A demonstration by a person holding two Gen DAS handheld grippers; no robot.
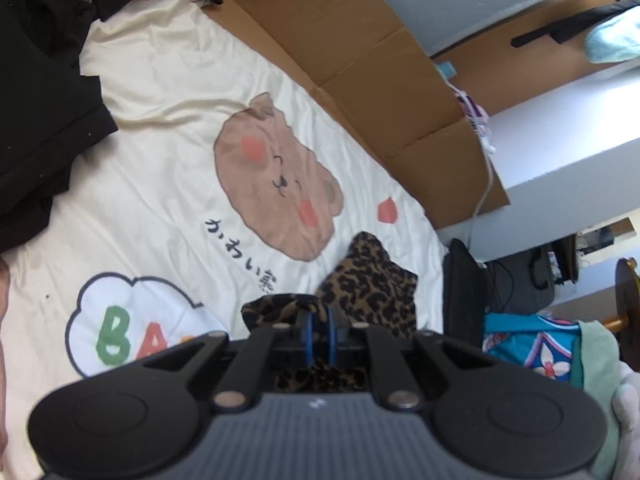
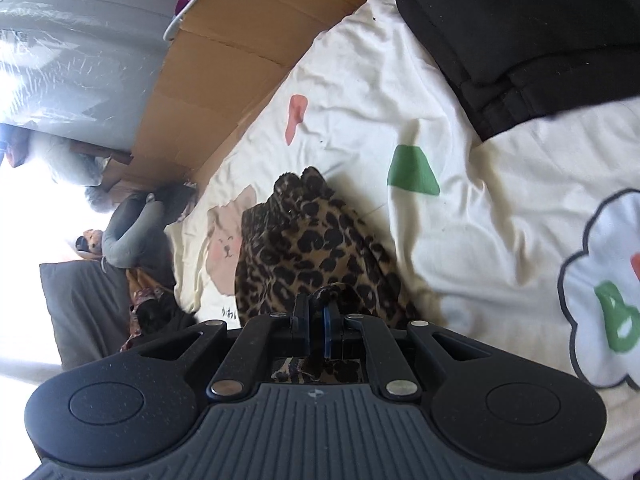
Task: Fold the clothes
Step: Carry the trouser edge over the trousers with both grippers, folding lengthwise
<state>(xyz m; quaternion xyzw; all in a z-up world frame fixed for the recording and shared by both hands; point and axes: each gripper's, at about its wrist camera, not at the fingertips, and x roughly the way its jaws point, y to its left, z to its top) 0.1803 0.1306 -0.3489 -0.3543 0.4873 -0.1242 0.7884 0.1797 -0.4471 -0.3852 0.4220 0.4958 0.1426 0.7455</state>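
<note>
A leopard-print garment (image 1: pixel 372 284) lies bunched on a cream bedspread (image 1: pixel 160 168) printed with a bear face. My left gripper (image 1: pixel 320 320) is shut on a fold of that garment, and the cloth drapes over its blue-edged fingers (image 1: pixel 308 328). In the right wrist view the same leopard-print garment (image 2: pixel 308 248) hangs crumpled ahead of my right gripper (image 2: pixel 318 314), which is shut on another edge of it. Cloth also shows under both grippers' bodies.
Black clothes (image 1: pixel 44 92) are piled at the bed's far side, seen as black clothes (image 2: pixel 520 32) in the right wrist view. Flattened cardboard (image 1: pixel 360 60) runs along the bed's edge. A dark bag (image 1: pixel 464 292) and a colourful blue bag (image 1: pixel 532 344) sit beside the bed.
</note>
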